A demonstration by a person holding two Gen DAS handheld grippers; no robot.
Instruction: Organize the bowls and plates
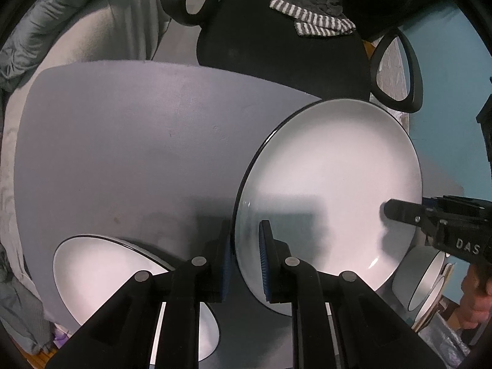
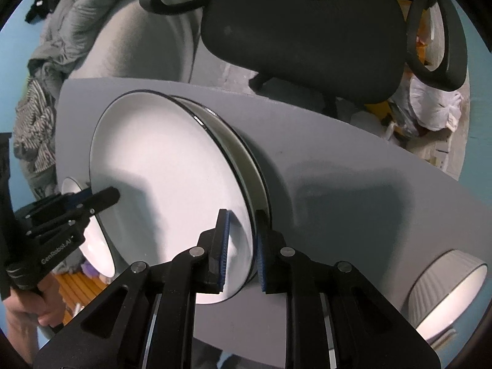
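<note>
A large white plate with a dark rim [image 1: 332, 184] lies on top of a second plate [image 2: 241, 153] on the grey table [image 1: 123, 153]. My left gripper [image 1: 245, 255] points down at the plate's left edge and is shut on its rim; in the right wrist view it [image 2: 107, 198] reaches in from the left. My right gripper [image 2: 243, 246] straddles the opposite edge of this top plate [image 2: 166, 178]. Its pads stand slightly apart from the rim, so it is open. It also shows in the left wrist view [image 1: 390, 210].
Another white dish [image 1: 92, 270] sits at the table's near left corner. A ribbed grey bowl [image 2: 442, 279] stands near the right edge. A black office chair [image 2: 307, 30] with a striped towel [image 1: 319, 21] stands behind the table. A grey quilt [image 1: 61, 15] lies at back left.
</note>
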